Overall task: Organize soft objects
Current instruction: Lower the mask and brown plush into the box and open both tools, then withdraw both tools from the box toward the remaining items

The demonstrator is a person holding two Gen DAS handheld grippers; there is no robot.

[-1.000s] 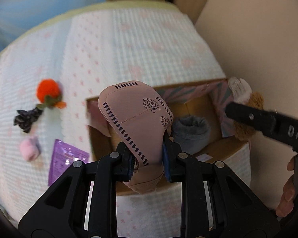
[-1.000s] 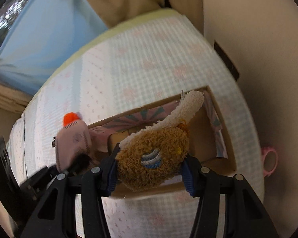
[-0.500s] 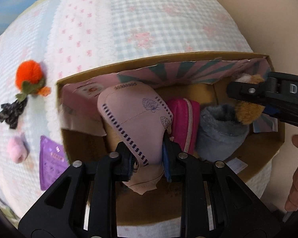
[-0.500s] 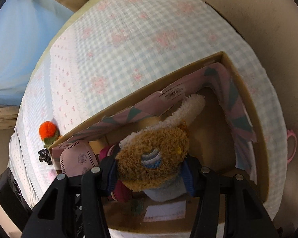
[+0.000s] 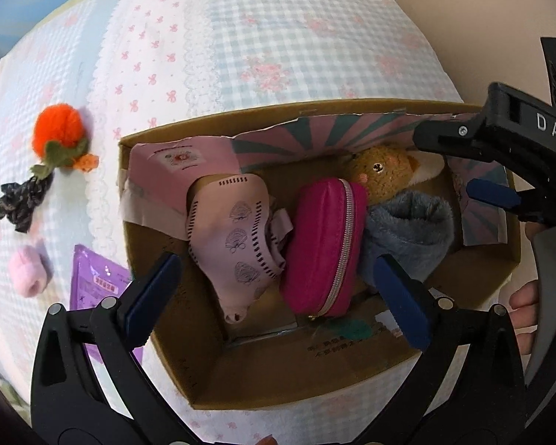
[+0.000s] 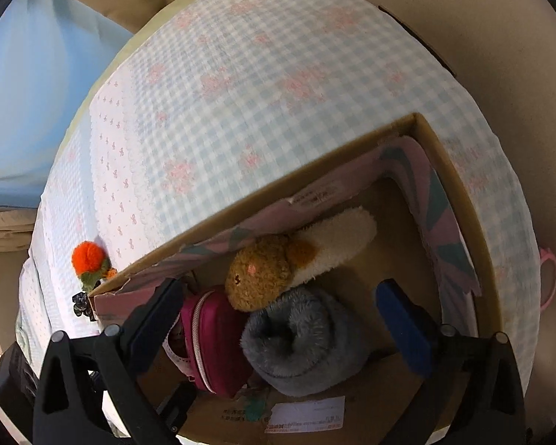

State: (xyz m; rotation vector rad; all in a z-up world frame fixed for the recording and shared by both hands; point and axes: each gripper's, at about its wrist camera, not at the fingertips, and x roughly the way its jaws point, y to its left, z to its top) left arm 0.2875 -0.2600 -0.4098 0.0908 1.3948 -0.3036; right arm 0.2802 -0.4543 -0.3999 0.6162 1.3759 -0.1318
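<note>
A cardboard box [image 5: 278, 389] sits on the checked bedspread. Inside lie a pink patterned cloth item [image 5: 237, 237], a magenta zip pouch [image 5: 324, 248], a grey fleece roll [image 5: 407, 230] and a brown plush toy [image 5: 381, 174]. My left gripper [image 5: 278, 289] is open and empty just above the box. My right gripper [image 6: 289, 319] is open and empty over the plush toy [image 6: 263, 278] and the fleece roll [image 6: 300, 341]; it also shows at the right of the left wrist view [image 5: 493, 163].
On the bedspread left of the box lie an orange pompom fruit [image 5: 57, 133], a dark scrunchie [image 5: 20, 204], a small pink soft item [image 5: 29, 274] and a purple packet [image 5: 96, 282]. A pink handle [image 6: 548, 278] lies right of the box. A beige wall stands to the right.
Both grippers moved down to the box and opened. The pink cloth item left my left gripper and the plush toy left my right gripper; both now lie in the box.
</note>
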